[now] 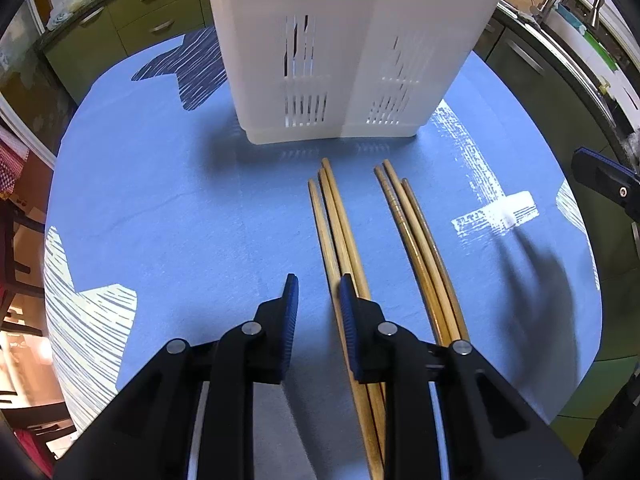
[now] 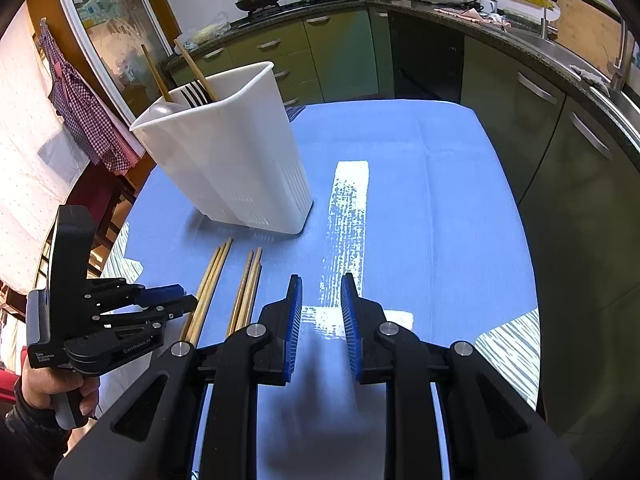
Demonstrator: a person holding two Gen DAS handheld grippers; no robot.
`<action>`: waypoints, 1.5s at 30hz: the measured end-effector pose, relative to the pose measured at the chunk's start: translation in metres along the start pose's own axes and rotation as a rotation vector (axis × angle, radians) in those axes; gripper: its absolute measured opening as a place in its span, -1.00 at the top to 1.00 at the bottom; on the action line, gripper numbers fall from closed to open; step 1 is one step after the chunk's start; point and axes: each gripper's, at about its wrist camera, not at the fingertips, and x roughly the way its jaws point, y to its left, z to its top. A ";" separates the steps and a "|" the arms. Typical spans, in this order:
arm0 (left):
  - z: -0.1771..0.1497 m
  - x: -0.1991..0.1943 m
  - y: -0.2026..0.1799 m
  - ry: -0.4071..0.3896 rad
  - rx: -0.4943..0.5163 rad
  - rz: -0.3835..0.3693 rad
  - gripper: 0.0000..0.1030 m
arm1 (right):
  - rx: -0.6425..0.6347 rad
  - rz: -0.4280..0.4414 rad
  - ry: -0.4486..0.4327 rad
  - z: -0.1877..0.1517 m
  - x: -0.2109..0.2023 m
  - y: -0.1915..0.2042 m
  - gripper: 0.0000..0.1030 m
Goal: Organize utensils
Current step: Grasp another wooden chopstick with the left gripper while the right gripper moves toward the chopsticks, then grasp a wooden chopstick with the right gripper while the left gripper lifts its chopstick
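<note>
Left gripper (image 1: 318, 284) hangs steeply nose-down over the blue tablecloth (image 1: 180, 208), its blue-padded jaws a narrow gap apart with nothing clamped between them. Its right-hand finger lies over the nearer bundle of three wooden chopsticks (image 1: 334, 216), but whether the pad touches them cannot be told. In the right wrist view this same gripper (image 2: 188, 300) reaches in from the left edge, gripped by a person's hand (image 2: 52, 388) in a dark sleeve, its fingertips at the near ends of that bundle (image 2: 212, 276).

Both bundles lie flat on the cloth, side by side and slightly apart, long axes running from the grippers toward the white utensil holder (image 1: 320, 80). Their far tips stop just short of its slotted base. The second bundle of three chopsticks (image 1: 408, 224) lies to the right of the first.

Right gripper (image 2: 320, 296) tilts downward over bare cloth, to the right of the second bundle (image 2: 250, 284), above a white printed stripe (image 2: 348, 208). Its jaws stand a little apart and hold nothing.

The holder (image 2: 240, 160) stands upright at the far left of the table, with a fork (image 2: 195, 94) and two wooden handles (image 2: 196, 70) poking out of its top. Green kitchen cabinets (image 2: 340, 52) run behind.
</note>
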 end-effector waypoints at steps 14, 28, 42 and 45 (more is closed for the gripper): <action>-0.003 0.003 -0.009 -0.005 0.017 0.029 0.88 | -0.077 -0.006 0.079 -0.008 0.023 0.024 0.60; -0.015 -0.052 0.011 -0.142 -0.014 0.001 0.88 | -0.132 0.038 0.276 -0.015 0.083 0.064 0.63; -0.016 -0.067 0.020 -0.190 0.000 -0.040 0.88 | -0.158 -0.047 0.333 -0.017 0.104 0.078 0.70; -0.018 -0.068 0.022 -0.194 -0.002 -0.044 0.88 | -0.176 -0.075 0.335 -0.014 0.111 0.088 0.70</action>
